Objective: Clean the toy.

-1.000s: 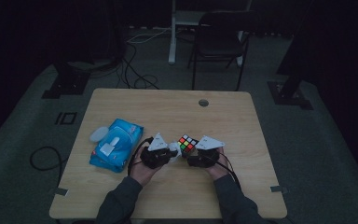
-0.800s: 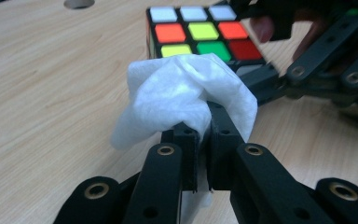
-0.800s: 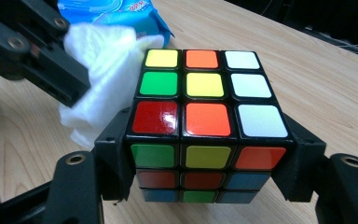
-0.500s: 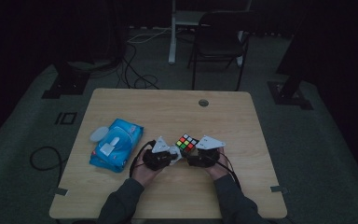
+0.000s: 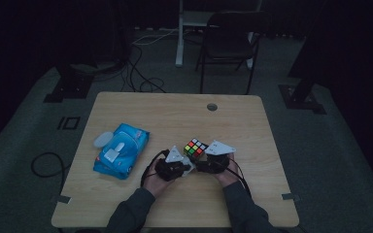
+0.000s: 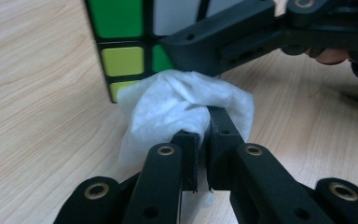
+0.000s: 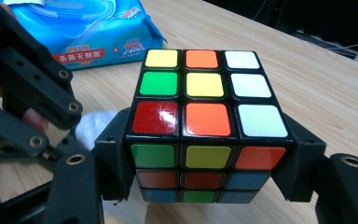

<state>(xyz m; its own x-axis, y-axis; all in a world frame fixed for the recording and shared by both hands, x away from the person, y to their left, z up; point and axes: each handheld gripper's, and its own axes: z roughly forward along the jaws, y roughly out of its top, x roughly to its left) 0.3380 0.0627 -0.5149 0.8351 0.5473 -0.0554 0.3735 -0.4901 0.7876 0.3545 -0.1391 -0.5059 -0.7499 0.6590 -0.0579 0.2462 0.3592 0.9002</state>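
**Cube clamped, wipe pressed at its side**

High view: both grippers meet at the cube [image 5: 195, 148], beside the pack [image 5: 121, 149].

Left gripper [image 6: 204, 123] view: jaws pinch a white wipe [image 6: 184, 105], touching the cube just ahead.

Right gripper [image 7: 205, 163] view: jaws clamp the cube between them.

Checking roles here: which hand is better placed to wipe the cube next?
Left. Its tongs pinch the wipe right against the cube; the right tongs are busy clamping the cube.
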